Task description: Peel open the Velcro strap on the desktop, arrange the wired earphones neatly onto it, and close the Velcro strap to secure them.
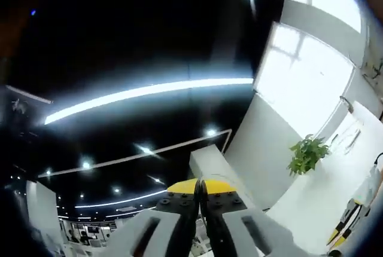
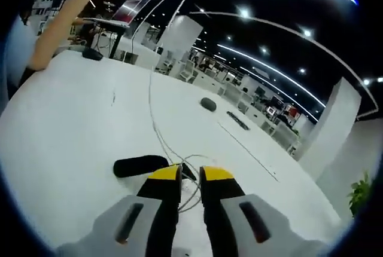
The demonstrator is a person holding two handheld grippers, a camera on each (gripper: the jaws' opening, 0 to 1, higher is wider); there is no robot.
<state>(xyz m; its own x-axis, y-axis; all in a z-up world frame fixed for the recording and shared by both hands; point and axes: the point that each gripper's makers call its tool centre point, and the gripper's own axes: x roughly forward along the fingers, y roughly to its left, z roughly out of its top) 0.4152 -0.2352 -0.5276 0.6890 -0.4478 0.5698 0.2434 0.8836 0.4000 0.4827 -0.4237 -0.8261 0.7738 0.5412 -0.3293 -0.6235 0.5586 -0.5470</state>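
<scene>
White desk, black strap, thin white earphone cord under a dark ceiling with long strip lights.

We see in the right gripper view a smooth white desk [image 2: 72, 143] with a flat, oblong black Velcro strap [image 2: 141, 165] lying toward its near edge, just beside the yellow tips of the right gripper [image 2: 190, 176], whose jaws stand a little apart with nothing clamped; the thin white earphone cord [image 2: 157, 127] curls in loops at those tips and climbs up off the desk toward a person's arm [image 2: 66, 18], and a small dark rounded object [image 2: 207, 104] sits farther back. In the left gripper view the left gripper [image 1: 200, 186] points up at the ceiling, its yellow-tipped jaws pressed together on nothing, with a leafy green plant [image 1: 307, 154] near a bright window.
</scene>
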